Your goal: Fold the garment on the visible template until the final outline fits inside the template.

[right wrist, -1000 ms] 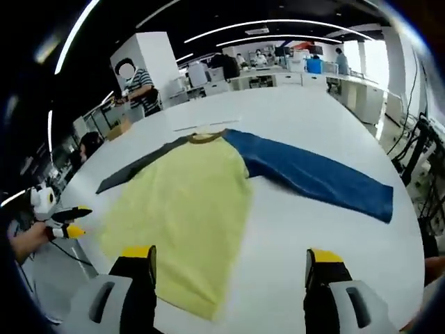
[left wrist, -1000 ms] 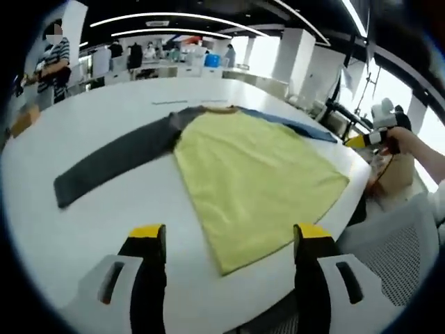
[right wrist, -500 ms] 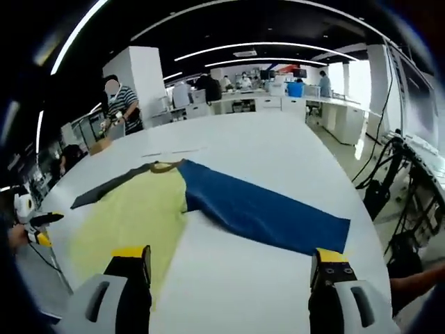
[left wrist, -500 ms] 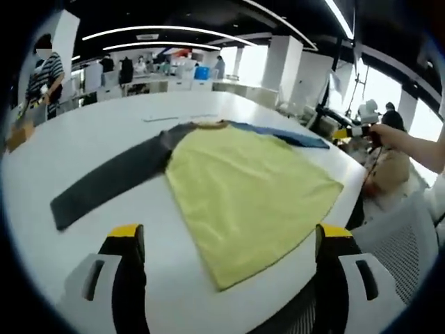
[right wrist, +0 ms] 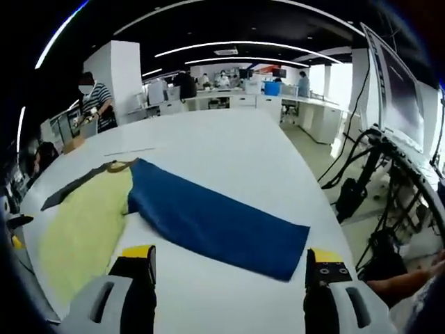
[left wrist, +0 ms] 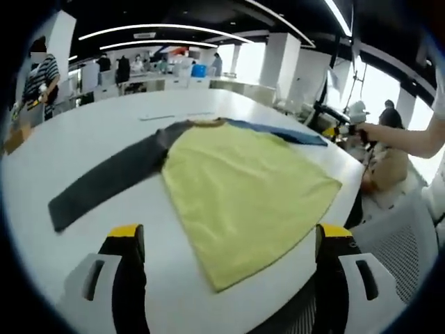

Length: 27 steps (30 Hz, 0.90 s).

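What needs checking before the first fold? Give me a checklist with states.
1. Garment flat on the table: ok.
2. Blue sleeve spread out, unfolded: ok.
3. Grey sleeve spread out: ok.
4. Left tongs open, empty: ok.
5. Right tongs open, empty, facing the blue sleeve: ok.
6. Template outline visible: cannot tell.

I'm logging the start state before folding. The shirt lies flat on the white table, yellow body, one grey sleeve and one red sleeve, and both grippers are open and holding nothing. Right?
Not quite: the second sleeve is blue, not red. The right gripper view shows the blue sleeve stretched out beside the yellow body. The rest holds: grey sleeve, white table, left gripper and right gripper open and empty.
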Tool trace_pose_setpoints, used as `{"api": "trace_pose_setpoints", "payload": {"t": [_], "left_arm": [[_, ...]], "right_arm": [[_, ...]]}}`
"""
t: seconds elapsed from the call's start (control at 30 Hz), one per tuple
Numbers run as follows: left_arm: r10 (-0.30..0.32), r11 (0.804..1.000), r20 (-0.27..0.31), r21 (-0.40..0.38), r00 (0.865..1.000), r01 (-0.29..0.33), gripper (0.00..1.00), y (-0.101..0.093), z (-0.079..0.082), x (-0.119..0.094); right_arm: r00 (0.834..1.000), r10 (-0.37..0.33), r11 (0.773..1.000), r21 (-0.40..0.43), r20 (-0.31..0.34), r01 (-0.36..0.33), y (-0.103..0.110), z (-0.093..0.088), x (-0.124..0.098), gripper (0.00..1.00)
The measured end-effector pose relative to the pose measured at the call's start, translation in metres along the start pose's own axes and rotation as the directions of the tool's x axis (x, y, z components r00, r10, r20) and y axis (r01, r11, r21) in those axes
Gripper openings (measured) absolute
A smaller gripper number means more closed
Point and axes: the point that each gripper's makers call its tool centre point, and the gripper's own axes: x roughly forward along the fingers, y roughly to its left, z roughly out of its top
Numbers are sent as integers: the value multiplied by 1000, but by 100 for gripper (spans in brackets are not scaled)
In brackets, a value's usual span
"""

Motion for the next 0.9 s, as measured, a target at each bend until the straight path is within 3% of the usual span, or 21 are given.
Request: {"api": "trace_pose_setpoints", "payload": {"t": [0.1,0.2,0.5,0.73,0.9], "left_arm": [[-9,1000,9,-15,1000,10,99,-3,3,0],[-13,1000,9,-26,1000,13,99,-6,5,-1],[-7,1000,80,-3,997,8,98,-10,25,-3],[10,1000,70,-2,998,-10,95,-10,23,-1],[27,999,76,21,997,-29,93,-12,26,-3]], "right_arm": [[1000,-31,999,42,5,31,-9,-1,5,79],[996,-85,993,88,-2,85,-23,-5,10,66],[988,-152,983,95,-38,155,-47,-18,22,47],[980,-181,976,109,-79,189,-53,-34,26,38],[974,-215,964,145,-76,224,-60,-36,24,31]]}}
